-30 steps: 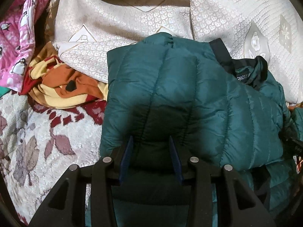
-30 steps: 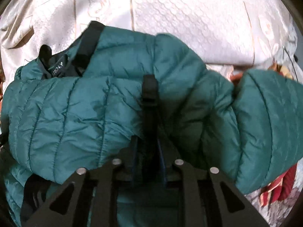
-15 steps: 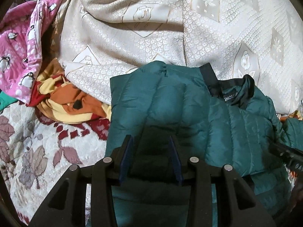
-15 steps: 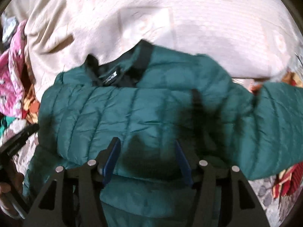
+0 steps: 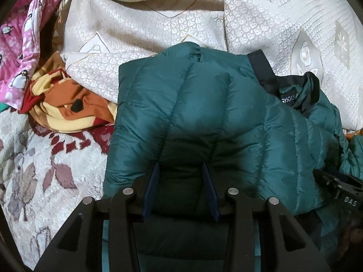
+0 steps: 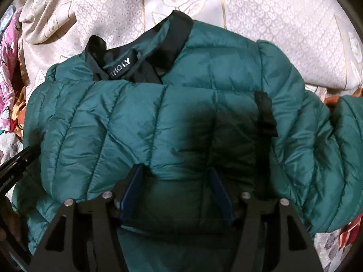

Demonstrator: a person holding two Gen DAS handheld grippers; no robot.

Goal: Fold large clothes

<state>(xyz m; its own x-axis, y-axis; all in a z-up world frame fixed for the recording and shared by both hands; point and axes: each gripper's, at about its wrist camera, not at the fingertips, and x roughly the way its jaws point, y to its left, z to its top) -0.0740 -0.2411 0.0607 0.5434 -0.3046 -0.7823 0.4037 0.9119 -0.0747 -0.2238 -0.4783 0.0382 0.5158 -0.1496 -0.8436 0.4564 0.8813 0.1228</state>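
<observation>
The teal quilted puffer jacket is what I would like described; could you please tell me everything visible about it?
The teal quilted puffer jacket looks like shiny, padded nylon stitched in puffy channels. It has a black collar band and a black neck label with silver lettering. It lies partly folded on the cream patterned bedspread, one panel laid over its front, a sleeve bulging right. Both the left gripper and right gripper are open above it, gripping nothing.
</observation>
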